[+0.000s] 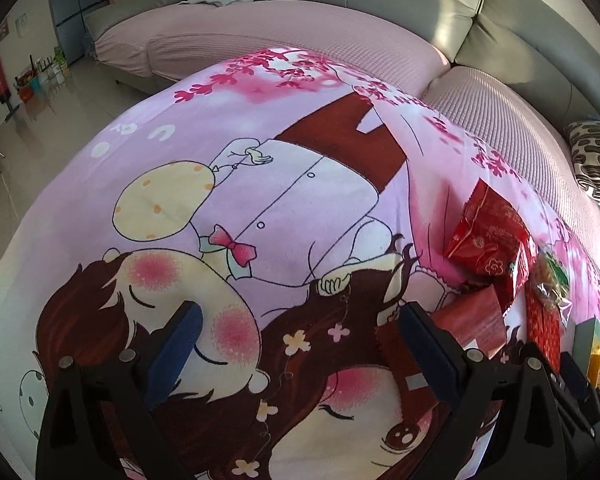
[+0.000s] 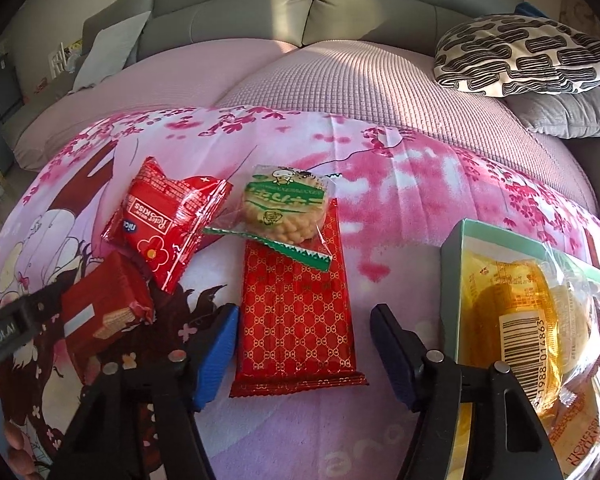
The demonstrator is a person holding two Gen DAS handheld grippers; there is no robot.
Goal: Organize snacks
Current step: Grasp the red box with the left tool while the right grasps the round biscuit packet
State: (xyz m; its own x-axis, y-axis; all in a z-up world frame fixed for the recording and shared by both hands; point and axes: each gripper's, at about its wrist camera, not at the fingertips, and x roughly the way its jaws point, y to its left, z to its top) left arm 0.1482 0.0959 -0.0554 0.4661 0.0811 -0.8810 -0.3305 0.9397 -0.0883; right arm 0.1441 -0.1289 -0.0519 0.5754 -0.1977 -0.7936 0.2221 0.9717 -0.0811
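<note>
My right gripper [image 2: 304,314] stands open and straddles the near end of a flat red gold-patterned packet [image 2: 296,280]. Its left pad is close to the packet's edge and a gap shows at the right pad. A clear green-printed biscuit packet [image 2: 284,208] overlaps the packet's far end. To the left lie a red flower-printed packet [image 2: 168,220] and a dark red wafer packet [image 2: 100,308]. A teal box [image 2: 452,280] at the right holds yellow-orange packets [image 2: 520,320]. My left gripper [image 1: 300,310] hangs open over the bare cartoon cloth [image 1: 260,184], with the wafer packet [image 1: 476,320] just to its right.
The pink cartoon cloth covers a low table in front of a grey sofa [image 2: 236,20] with a pink cover [image 2: 340,92]. A black-and-white patterned cushion [image 2: 528,56] lies at the back right. Tiled floor [image 1: 32,128] and a grey cabinet [image 1: 72,16] are off to the left.
</note>
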